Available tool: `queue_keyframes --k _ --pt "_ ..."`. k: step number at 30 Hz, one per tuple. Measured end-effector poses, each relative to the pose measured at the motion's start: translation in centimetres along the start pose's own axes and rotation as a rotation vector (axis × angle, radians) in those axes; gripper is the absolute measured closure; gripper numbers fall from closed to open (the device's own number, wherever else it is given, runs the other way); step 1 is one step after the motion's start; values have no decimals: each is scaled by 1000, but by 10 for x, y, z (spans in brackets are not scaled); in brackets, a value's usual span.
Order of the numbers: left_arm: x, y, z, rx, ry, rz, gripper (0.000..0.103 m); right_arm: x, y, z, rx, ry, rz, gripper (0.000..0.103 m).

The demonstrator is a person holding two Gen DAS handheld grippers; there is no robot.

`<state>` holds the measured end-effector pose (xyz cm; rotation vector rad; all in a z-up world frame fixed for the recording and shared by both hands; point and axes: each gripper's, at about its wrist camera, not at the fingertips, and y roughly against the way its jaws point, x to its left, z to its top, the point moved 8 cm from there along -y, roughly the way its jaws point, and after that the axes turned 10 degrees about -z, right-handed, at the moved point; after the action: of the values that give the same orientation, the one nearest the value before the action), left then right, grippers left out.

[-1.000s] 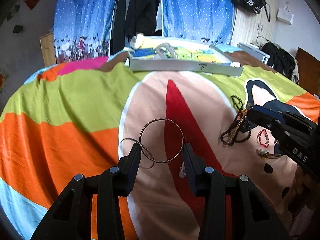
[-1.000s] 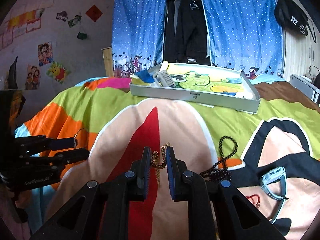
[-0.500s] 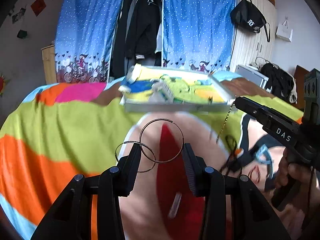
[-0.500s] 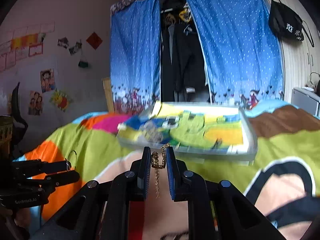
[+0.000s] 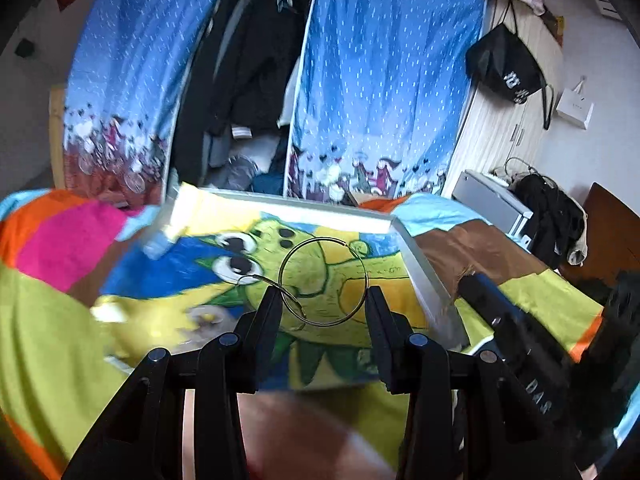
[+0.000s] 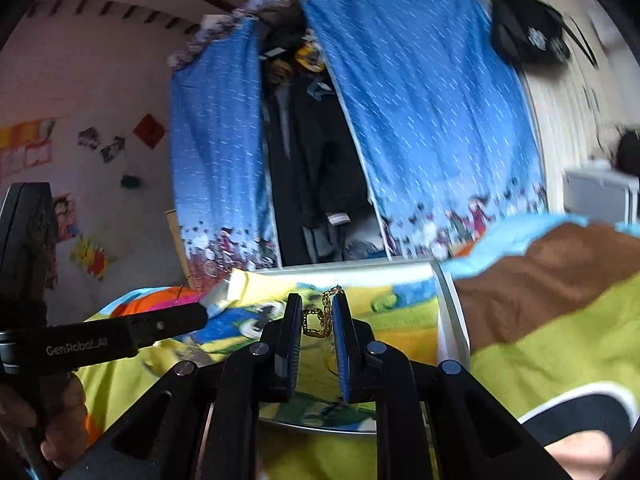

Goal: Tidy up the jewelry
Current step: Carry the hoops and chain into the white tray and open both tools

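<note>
Jewelry now carried over tray (image 5: pixel 420 268), off bedspread (image 5: pixel 48 320): hoop earrings (image 5: pixel 323 282) pinched in left gripper (image 5: pixel 320 300), gold chain (image 6: pixel 320 314) clamped in right gripper (image 6: pixel 317 312). Release expected next.

Colourful bedspread (image 5: pixel 44 320), white-rimmed cartoon tray (image 5: pixel 332 216) on it

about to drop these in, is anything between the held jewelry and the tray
Nothing visible blocks it. The hoop earrings in the left gripper and the gold chain in the right gripper hang over the open white tray.
</note>
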<state>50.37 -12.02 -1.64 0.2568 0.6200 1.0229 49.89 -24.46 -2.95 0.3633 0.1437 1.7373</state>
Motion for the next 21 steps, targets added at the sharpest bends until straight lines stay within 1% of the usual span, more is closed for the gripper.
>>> queue_keyframes --k 2,4,7,10,14,15,16,17,18,19,21 --pt "7 -18 -6 40 25 -8 66 -8 -12 -15 38 -10 -23 88" --pt "13 -38 -16 101 52 -22 66 -15 -21 -29 87 -29 -34 88" --pt "22 -53 -30 162 85 -17 66 -25 -29 -42 139 -56 -43 88" --pt "27 -60 -37 194 129 -29 65 -34 -35 -47 192 -68 -48 87" --pt "30 -60 -37 202 155 -23 65 -45 -35 -49 239 -96 -36 87" --pt "29 -59 -38 211 150 -19 65 -48 -36 -48 247 -96 -38 84" --pt "28 -59 -38 218 145 -11 64 -51 -36 -47 252 -97 -37 77" --pt "27 -57 -38 223 142 -8 63 -53 -35 -46 257 -100 -35 73" --pt "25 -56 -38 224 142 -8 56 -55 -33 -45 259 -100 -35 66" --pt "24 -52 -38 218 144 -5 49 -56 -30 -42 254 -96 -39 64" --pt "20 -47 -35 190 147 -2 47 -60 -22 -34 229 -88 -58 64"
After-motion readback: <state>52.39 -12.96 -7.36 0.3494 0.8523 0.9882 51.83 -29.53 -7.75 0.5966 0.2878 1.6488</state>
